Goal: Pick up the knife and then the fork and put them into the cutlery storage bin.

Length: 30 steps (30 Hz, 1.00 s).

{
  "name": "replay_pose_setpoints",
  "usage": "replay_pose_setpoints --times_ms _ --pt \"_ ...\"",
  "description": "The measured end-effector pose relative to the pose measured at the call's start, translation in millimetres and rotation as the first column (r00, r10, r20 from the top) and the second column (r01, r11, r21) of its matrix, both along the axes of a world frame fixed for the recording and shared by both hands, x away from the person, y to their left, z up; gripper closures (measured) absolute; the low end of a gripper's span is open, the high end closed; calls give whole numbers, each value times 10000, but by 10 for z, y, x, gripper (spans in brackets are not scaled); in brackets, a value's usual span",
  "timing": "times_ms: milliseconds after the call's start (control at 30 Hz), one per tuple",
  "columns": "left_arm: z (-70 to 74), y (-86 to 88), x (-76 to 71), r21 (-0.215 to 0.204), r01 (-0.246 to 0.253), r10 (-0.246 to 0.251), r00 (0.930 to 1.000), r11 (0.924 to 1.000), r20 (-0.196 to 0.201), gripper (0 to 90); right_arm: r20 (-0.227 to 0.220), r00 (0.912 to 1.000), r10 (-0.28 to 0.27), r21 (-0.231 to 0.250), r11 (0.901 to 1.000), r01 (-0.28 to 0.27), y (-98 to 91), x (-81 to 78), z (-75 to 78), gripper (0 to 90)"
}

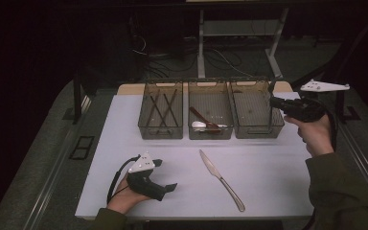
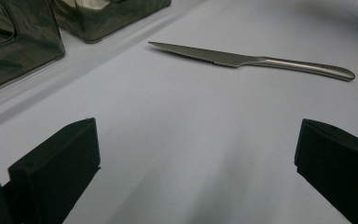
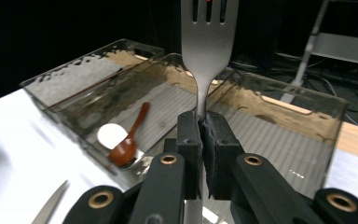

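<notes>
Right gripper view: my right gripper [image 3: 200, 140] has its jaws pinched on the neck of a fork [image 3: 209, 32], tines up toward twelve o'clock, above the right-hand tray [image 3: 303, 100]. High view: my right hand [image 1: 315, 132] is raised at about three o'clock of the table [image 1: 124, 158], gripper pointing toward nine. My left gripper [image 1: 165, 175] rests low at seven o'clock, jaws spread and holding nothing, pointing at the knife [image 1: 220, 178].

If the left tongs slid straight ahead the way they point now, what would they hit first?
Probably the knife: it lies crosswise on the white table ahead of the open left tongs, with bare surface in between. Depth is hard to judge.
</notes>
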<state>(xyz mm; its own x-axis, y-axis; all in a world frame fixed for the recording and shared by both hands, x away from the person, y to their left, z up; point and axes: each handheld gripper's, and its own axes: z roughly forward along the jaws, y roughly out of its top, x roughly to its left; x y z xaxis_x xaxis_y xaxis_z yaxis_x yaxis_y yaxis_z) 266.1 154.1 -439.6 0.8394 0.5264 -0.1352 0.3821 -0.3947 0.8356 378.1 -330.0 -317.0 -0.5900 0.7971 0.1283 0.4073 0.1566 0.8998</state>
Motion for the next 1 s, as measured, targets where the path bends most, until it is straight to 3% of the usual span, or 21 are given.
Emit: replay_pose_setpoints --times_ms 500,1000 --pt "0 -5 -5 -25 54 -54 10000 10000 0 0 -235 9956 -907 -664 9938 889 -133 360 -88 851" --pt "2 -7 -7 -50 79 -79 10000 10000 -3 0 -1557 9818 -1088 -1800 9804 801 -125 607 -397 851"
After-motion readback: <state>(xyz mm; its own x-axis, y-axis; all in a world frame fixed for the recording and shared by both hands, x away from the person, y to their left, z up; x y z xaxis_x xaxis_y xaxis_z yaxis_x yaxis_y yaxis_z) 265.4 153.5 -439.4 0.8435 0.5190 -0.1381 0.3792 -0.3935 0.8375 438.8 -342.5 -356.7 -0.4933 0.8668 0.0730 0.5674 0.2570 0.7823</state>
